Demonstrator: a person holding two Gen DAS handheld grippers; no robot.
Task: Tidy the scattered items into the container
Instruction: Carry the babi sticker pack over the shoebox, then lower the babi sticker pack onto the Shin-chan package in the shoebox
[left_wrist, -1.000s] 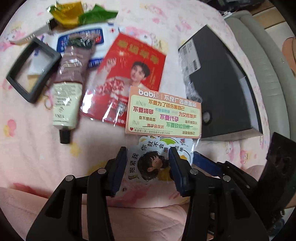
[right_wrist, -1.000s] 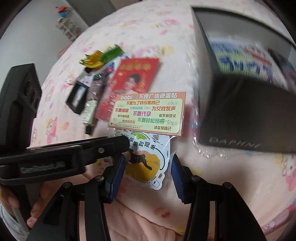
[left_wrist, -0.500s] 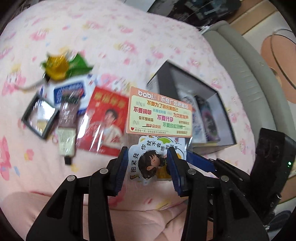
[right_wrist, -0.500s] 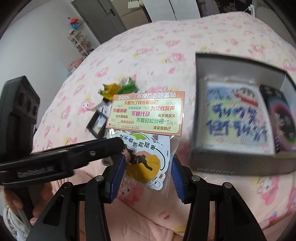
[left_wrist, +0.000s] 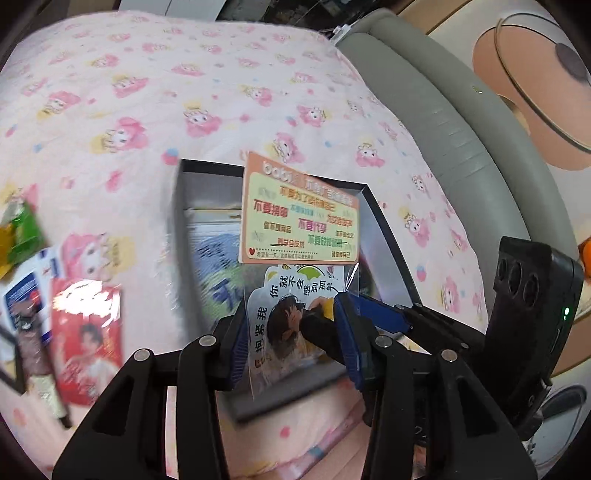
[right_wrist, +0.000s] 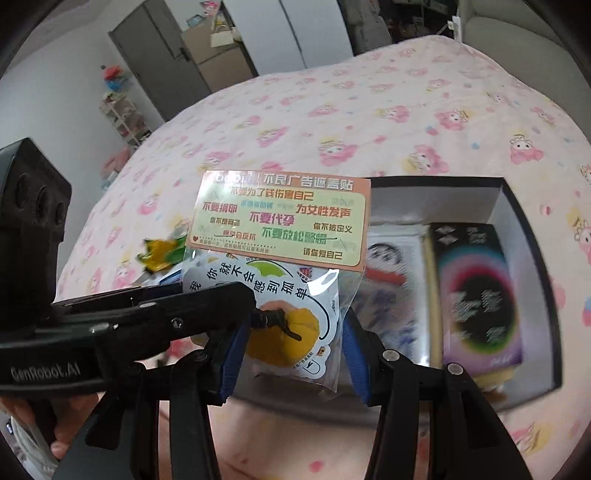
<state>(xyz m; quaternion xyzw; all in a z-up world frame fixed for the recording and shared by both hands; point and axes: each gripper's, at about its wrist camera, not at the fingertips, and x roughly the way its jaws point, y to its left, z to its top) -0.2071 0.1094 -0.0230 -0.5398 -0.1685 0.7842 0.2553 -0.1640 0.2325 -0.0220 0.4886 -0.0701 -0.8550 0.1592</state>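
Observation:
A clear sticker pack (left_wrist: 299, 229) with an orange header card hangs in the air over the open black box (left_wrist: 386, 251). Its lower half fills the gap between the blue pads of my left gripper (left_wrist: 291, 339). My right gripper (left_wrist: 332, 317) reaches in from the right, one finger in front of the pack and one behind. In the right wrist view the sticker pack (right_wrist: 280, 218) sits between the pads of my right gripper (right_wrist: 291, 350), and my left gripper (right_wrist: 255, 310) crosses in front of it. The box (right_wrist: 436, 199) holds a dark iridescent card case (right_wrist: 476, 295).
On the pink bedspread left of the box lie a red photo packet (left_wrist: 88, 332), a hand cream tube (left_wrist: 40, 369), a wipes pack (left_wrist: 26, 291) and a green-yellow wrapper (left_wrist: 18, 236). A grey padded headboard (left_wrist: 461, 122) borders the bed on the right. A hand (right_wrist: 22, 410) grips the left tool.
Both grippers have risen with the sticker pack and swung right. The pack has gone from lying on the bedspread beside the box to hanging above the box's open top.

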